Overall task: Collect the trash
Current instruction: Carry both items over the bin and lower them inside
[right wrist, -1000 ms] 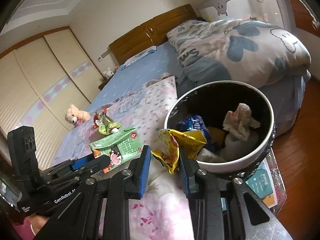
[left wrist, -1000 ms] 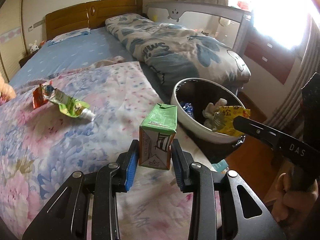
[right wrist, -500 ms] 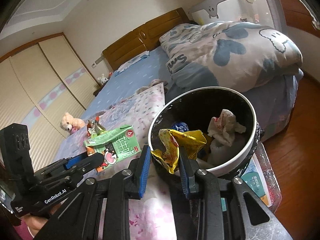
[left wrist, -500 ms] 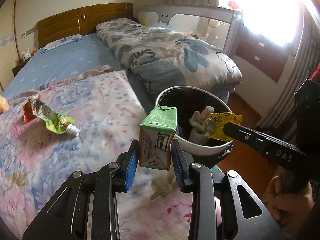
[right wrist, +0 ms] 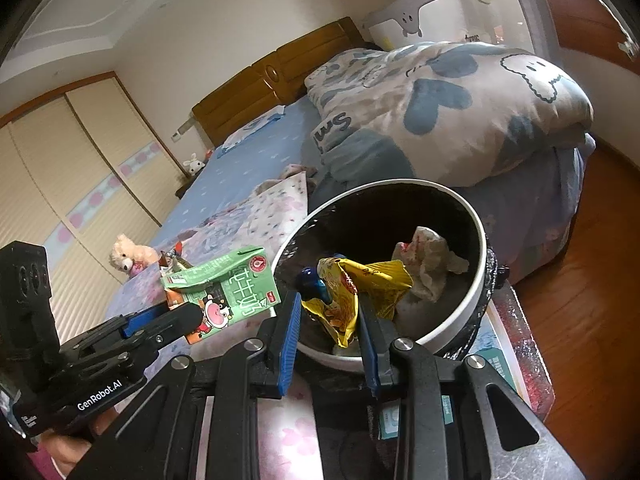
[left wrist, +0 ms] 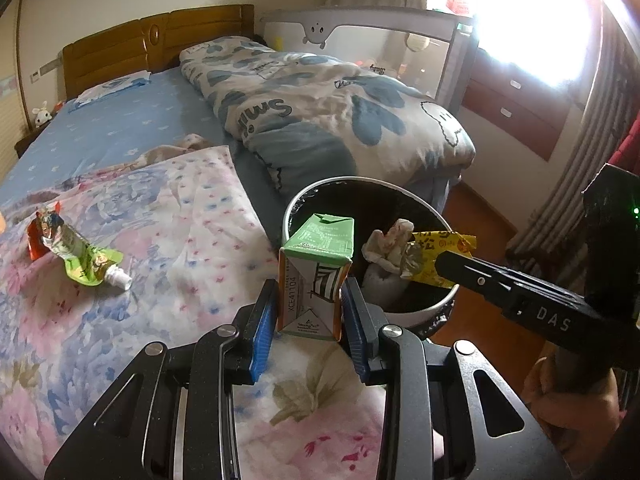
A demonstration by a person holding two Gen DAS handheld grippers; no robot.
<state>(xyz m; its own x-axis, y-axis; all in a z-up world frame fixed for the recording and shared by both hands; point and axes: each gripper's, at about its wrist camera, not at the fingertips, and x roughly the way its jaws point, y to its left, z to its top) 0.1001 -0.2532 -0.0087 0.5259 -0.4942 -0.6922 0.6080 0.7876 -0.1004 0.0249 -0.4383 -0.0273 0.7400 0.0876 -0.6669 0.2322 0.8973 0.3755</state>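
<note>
My left gripper [left wrist: 309, 312] is clamped on a small milk carton [left wrist: 316, 280], its blue pads pressed to both sides; the carton has a green folded top, a white face printed "XCE41104" running up one edge, and orange corners. From my right wrist camera the same milk carton [right wrist: 224, 292] shows its green side with large white Chinese characters and a cartoon cow, and the black arm of my left gripper [right wrist: 160, 326] reads "GenRobot.AI". My right gripper [right wrist: 329, 328] is clamped on a crumpled yellow wrapper [right wrist: 356, 292] with red print too creased to read; it hangs above the open mouth of the trash bin [right wrist: 478, 276]. In the left view that wrapper [left wrist: 440, 256] shows black Chinese characters, and the arm of my right gripper [left wrist: 446, 266] carries the letters "DAS", the rest cut off. The trash bin [left wrist: 288, 216] is round with a white rim and a dark inside, standing just beside the bed; my carton is held near its rim, over the edge of the flowered quilt [left wrist: 160, 240]. Inside the bin lie a wadded white tissue [right wrist: 430, 260] and something blue [right wrist: 310, 280], mostly hidden behind the wrapper. On the quilt, well apart from the bin, lies a squeezed green pouch with a white spout [left wrist: 90, 266] touching a red wrapper [left wrist: 36, 236]. A folded duvet [left wrist: 320, 108] shows the letters "Smi", the rest lost in a fold.
</note>
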